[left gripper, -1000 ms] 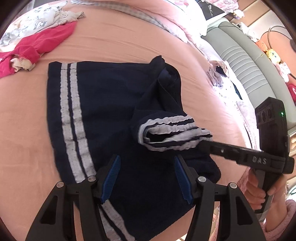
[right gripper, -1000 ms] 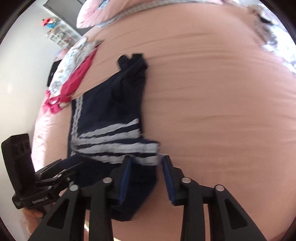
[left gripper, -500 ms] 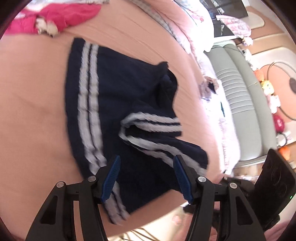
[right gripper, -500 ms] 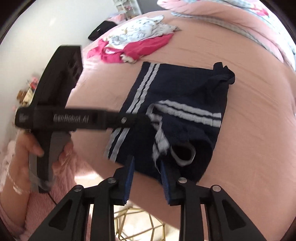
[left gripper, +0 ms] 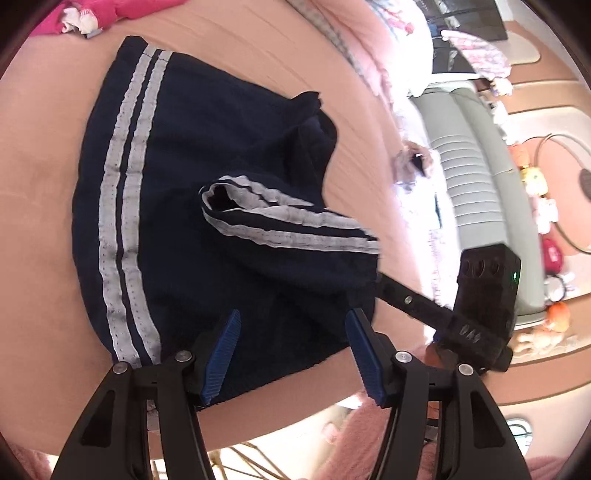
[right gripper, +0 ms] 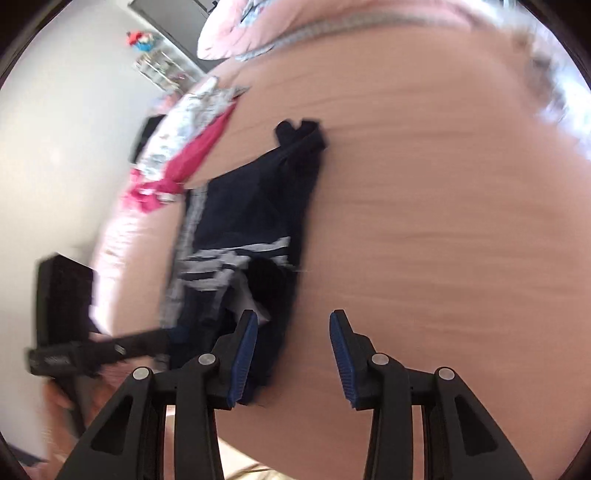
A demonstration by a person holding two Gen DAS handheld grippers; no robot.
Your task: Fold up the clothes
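One navy garment with white stripes (left gripper: 177, 206) lies half folded on the pink bedsheet (left gripper: 44, 206), near its front edge; a grey-green padded bench (left gripper: 476, 177) stands right. Left gripper (left gripper: 291, 354) hovers open and empty above the cloth. Right gripper (right gripper: 293, 354) is opening, nothing between its pads.

We see the shorts (left gripper: 207, 206) lying on the bed (left gripper: 40, 206) mid-frame, one leg folded over; more clothes (left gripper: 92, 14) lie at upper left, a sofa (left gripper: 480, 184) at right.
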